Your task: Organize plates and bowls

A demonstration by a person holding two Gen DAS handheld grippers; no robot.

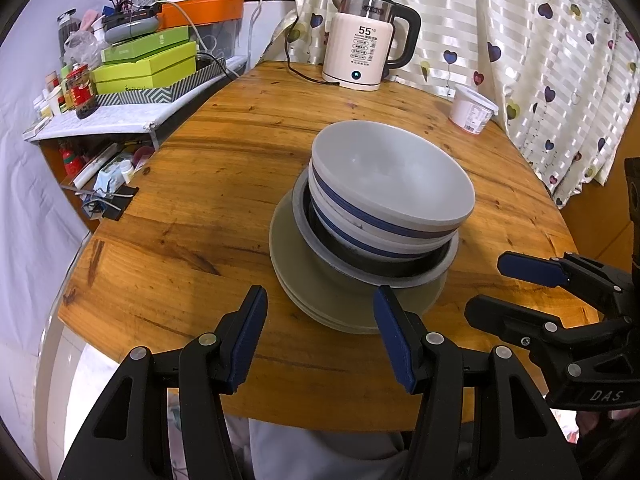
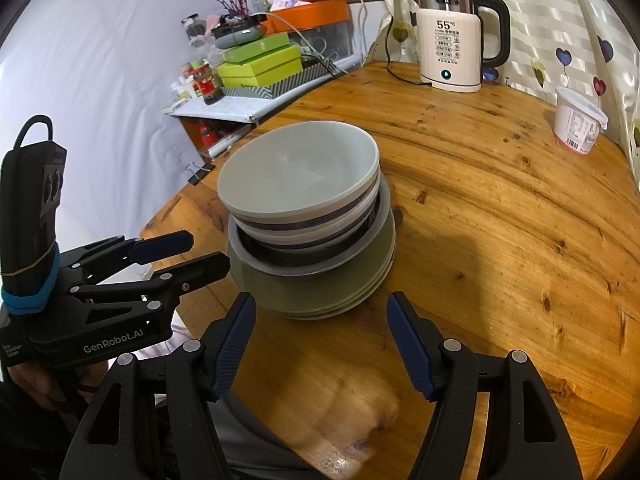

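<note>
Glazed ceramic, by the look of it: the stack [image 1: 372,240] sits in the middle of the round wooden table [image 1: 224,184], somewhat toward its near edge. At the bottom lie several greenish-grey plates [image 1: 304,280]; on them rests a grey-rimmed dish with a dark inside [image 1: 384,272], and in that nest two white bowls banded in blue, the top bowl [image 1: 392,176] empty and tilted slightly.

Such ware is probably stiff, heavy as a pile, smooth enough to slip and sure to chip if dropped, so I judge it best taken one piece at a time, pinching the top bowl's rim with one pad inside and one outside. The plates offer only thin edges close to the wood, which looks awkward.

The left gripper [image 1: 320,336] hovers above the near edge with its blue-padded jaws parted and nothing between them; one pad overlaps the plates' rim in the view, though contact cannot be told. The right gripper [image 2: 322,344] is likewise agape and empty, just short of the stack.

Readable writing: the kettle [image 1: 368,40] at the far edge shows "55" on its panel. One gripper body bears "GenRobot.AI", the other "DAS". The label on the white tub [image 2: 580,124] at the right edge is too small to read.
</note>
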